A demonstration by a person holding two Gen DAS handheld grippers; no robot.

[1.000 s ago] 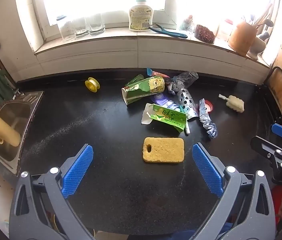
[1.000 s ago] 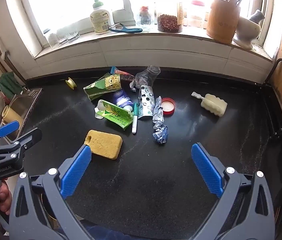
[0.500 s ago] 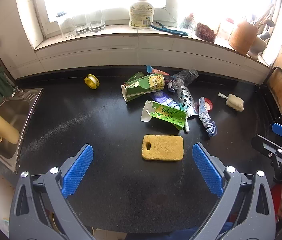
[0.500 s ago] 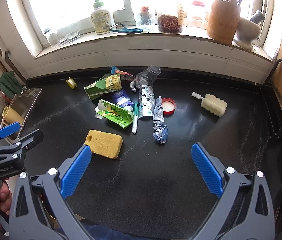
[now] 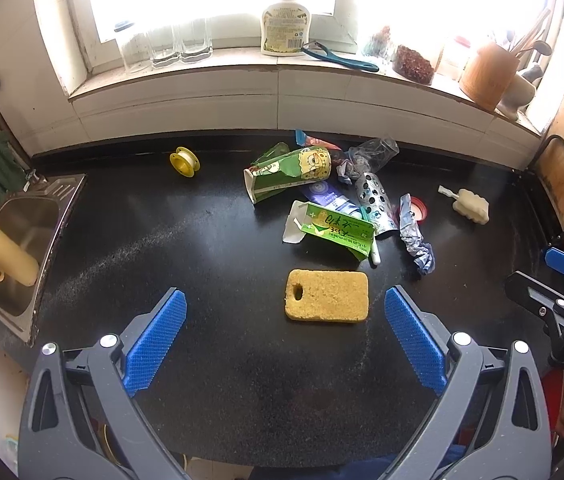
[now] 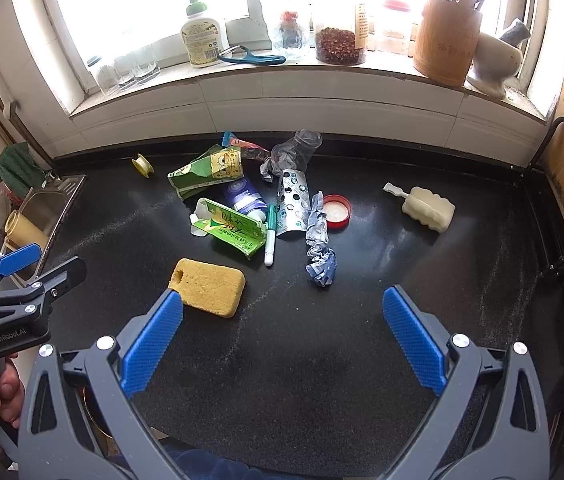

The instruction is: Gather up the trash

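Note:
A pile of trash lies on the black counter [image 5: 161, 240]: a green SpongeBob cup [image 5: 288, 174] [image 6: 207, 174], a flattened green carton [image 5: 334, 230] [image 6: 233, 230], a dotted silver wrapper [image 5: 374, 202] [image 6: 293, 202], a crumpled blue-white wrapper [image 5: 416, 238] [image 6: 320, 246], a purple packet [image 6: 243, 198], a clear plastic cup [image 6: 298, 150], a red lid [image 6: 337, 210] and a marker pen [image 6: 270, 234]. My left gripper [image 5: 286, 336] is open and empty, near the front edge. My right gripper [image 6: 282, 336] is open and empty, right of a yellow sponge [image 5: 326, 295] [image 6: 207, 286].
A sink [image 5: 21, 240] with a yellow cup [image 5: 5, 254] is at the left. A yellow tape spool [image 5: 184, 162] and a cream scrubber [image 6: 426, 209] lie on the counter. The windowsill holds a soap bottle [image 5: 286, 26], glasses, jars and a utensil holder [image 6: 446, 44].
Both views have shifted only slightly; the trash and sponge lie as before and both grippers stay open.

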